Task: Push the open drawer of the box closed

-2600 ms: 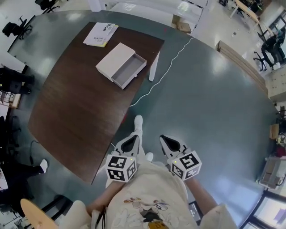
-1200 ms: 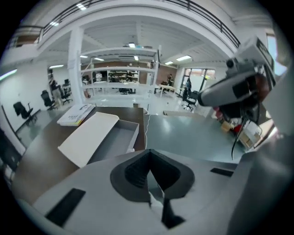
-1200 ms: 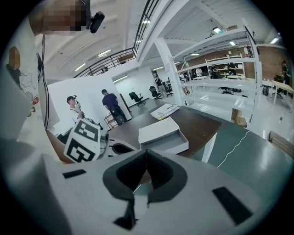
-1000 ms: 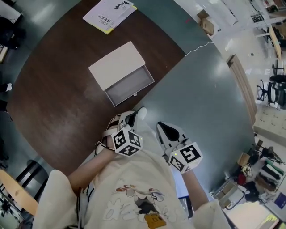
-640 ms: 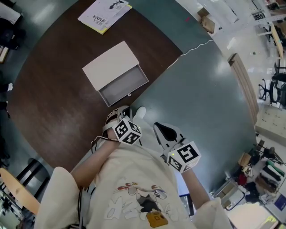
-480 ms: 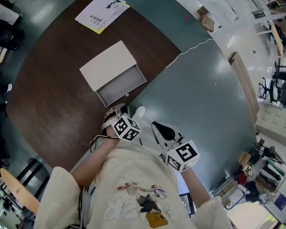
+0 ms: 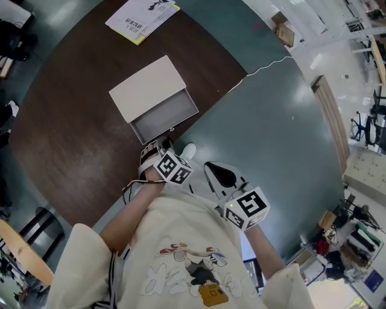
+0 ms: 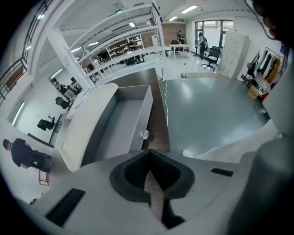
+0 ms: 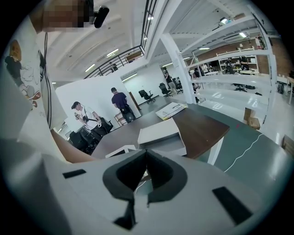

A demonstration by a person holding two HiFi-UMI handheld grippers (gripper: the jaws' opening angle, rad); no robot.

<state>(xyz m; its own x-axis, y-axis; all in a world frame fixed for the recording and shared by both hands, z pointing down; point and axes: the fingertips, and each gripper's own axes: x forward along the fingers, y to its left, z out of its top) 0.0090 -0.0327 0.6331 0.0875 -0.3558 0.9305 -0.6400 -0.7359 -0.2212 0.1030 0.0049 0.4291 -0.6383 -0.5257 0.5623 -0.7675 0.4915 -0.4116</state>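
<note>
A white box (image 7: 146,88) lies on the dark brown table (image 7: 66,133), its grey drawer (image 7: 164,119) pulled out toward me. My left gripper (image 7: 158,145) hovers just short of the drawer front, jaws shut and empty. In the left gripper view the drawer (image 8: 120,118) and its small knob (image 8: 145,134) sit right ahead of the shut left gripper (image 8: 149,153). My right gripper (image 7: 219,175) hangs over the floor beside the table, apart from the box. In its own view the right gripper (image 9: 146,153) is shut and empty, with the box (image 9: 158,130) farther off.
A yellow-edged booklet (image 7: 142,13) lies at the table's far end. A white cable (image 7: 265,65) runs across the grey-green floor right of the table. My shoe (image 7: 189,151) is by the table edge. Two people (image 9: 120,103) stand far off by chairs.
My left gripper has moved forward from beside my body to just in front of the drawer. The right gripper has barely shifted. The drawer stands open as before.
</note>
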